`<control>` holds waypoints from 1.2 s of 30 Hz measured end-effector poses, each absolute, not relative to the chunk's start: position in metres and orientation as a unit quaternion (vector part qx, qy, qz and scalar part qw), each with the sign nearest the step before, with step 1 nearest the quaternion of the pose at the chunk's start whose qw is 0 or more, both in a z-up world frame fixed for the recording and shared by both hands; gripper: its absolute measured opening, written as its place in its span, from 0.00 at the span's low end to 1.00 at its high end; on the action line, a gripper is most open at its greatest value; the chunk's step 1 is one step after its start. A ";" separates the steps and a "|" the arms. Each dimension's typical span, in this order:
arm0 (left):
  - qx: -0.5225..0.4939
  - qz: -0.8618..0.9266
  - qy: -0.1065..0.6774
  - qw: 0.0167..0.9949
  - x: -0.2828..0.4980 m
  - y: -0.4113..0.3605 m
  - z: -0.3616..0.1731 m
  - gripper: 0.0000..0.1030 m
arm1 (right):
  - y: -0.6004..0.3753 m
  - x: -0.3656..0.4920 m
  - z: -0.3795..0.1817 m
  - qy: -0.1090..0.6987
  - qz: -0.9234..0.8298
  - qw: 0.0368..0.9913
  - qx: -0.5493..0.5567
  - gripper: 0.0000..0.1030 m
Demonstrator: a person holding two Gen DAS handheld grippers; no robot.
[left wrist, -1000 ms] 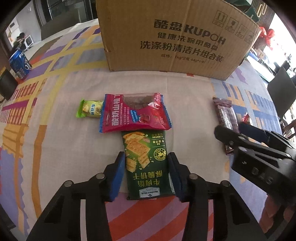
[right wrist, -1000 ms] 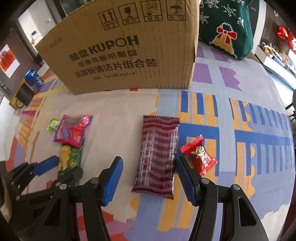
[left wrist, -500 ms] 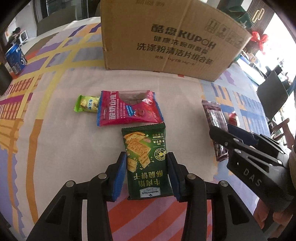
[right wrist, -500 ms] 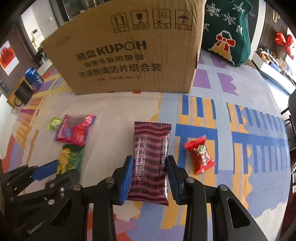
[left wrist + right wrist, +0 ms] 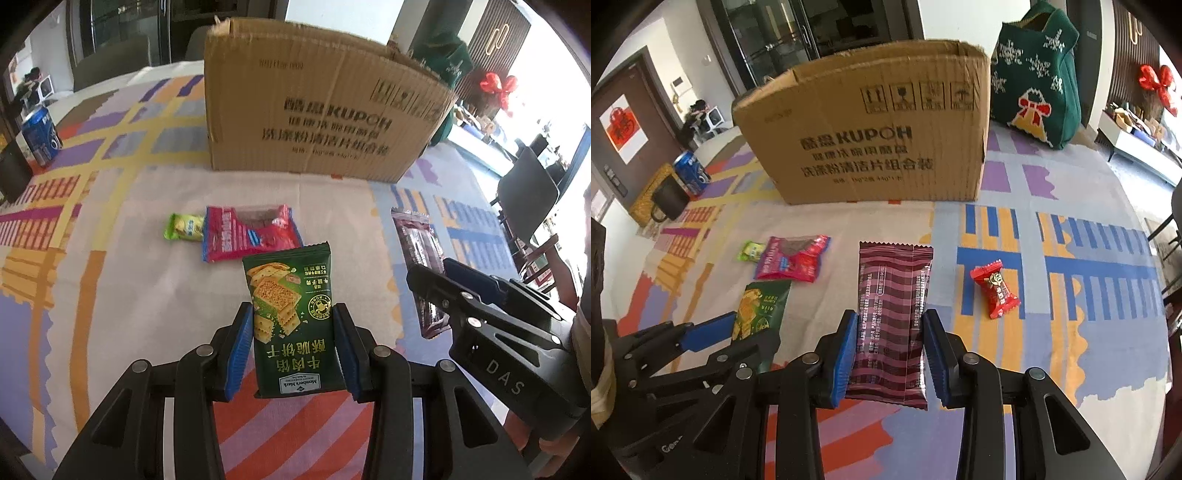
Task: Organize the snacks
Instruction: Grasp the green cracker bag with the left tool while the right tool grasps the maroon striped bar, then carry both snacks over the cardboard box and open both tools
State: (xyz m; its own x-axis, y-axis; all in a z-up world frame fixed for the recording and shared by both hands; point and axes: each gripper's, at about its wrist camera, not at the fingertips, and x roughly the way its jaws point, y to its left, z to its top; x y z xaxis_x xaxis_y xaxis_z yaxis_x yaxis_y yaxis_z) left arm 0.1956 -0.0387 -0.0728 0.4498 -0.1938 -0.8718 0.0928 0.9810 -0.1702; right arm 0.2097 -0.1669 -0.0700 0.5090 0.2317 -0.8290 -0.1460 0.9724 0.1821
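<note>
My left gripper (image 5: 293, 317) is shut on a green cracker packet (image 5: 291, 314) and holds it lifted off the tablecloth. My right gripper (image 5: 889, 325) is shut on a maroon striped packet (image 5: 892, 306), also lifted. The maroon packet (image 5: 421, 258) and right gripper also show in the left wrist view. On the cloth lie a red-pink snack bag (image 5: 247, 236) (image 5: 792, 258), a small yellow-green packet (image 5: 183, 227) (image 5: 751, 251) and a red candy (image 5: 995, 288). A large open cardboard box (image 5: 314, 110) (image 5: 871, 147) stands behind them.
A blue can (image 5: 38, 134) (image 5: 690, 171) and a dark mug (image 5: 666, 201) stand at the far left. A green knitted bag (image 5: 1034, 74) sits right of the box. A dark chair (image 5: 528, 192) stands off the table's right side.
Both grippers closed on their packets, green on the left and maroon on the right, and lifted them off the cloth. Both views rose and pulled back from the box.
</note>
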 end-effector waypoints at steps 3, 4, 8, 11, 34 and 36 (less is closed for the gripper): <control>-0.047 -0.084 0.505 0.858 0.194 -0.036 -0.063 0.41 | -0.168 0.208 -0.062 0.475 0.111 0.872 0.046 0.36; -0.046 -0.083 0.501 0.860 0.194 -0.036 -0.060 0.41 | -0.168 0.207 -0.060 0.472 0.110 0.874 0.046 0.36; -0.042 -0.081 0.482 0.871 0.195 -0.033 -0.046 0.41 | -0.167 0.206 -0.050 0.462 0.112 0.879 0.050 0.36; -0.039 -0.081 0.469 0.879 0.197 -0.032 -0.036 0.41 | -0.166 0.207 -0.043 0.453 0.114 0.883 0.051 0.36; -0.010 -0.076 0.375 0.924 0.249 -0.018 0.052 0.41 | -0.150 0.251 0.032 0.370 0.129 0.918 0.064 0.36; -0.009 -0.076 0.371 0.926 0.254 -0.018 0.057 0.41 | -0.150 0.256 0.038 0.365 0.129 0.920 0.063 0.36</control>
State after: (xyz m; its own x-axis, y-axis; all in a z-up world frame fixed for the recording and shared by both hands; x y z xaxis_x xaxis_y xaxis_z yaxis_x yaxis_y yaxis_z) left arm 0.2541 -0.0182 0.0566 0.7138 -0.1469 -0.6848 0.1342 0.9883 -0.0722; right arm 0.2562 -0.1497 0.0378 0.7002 0.2838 -0.6551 -0.1918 0.9586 0.2103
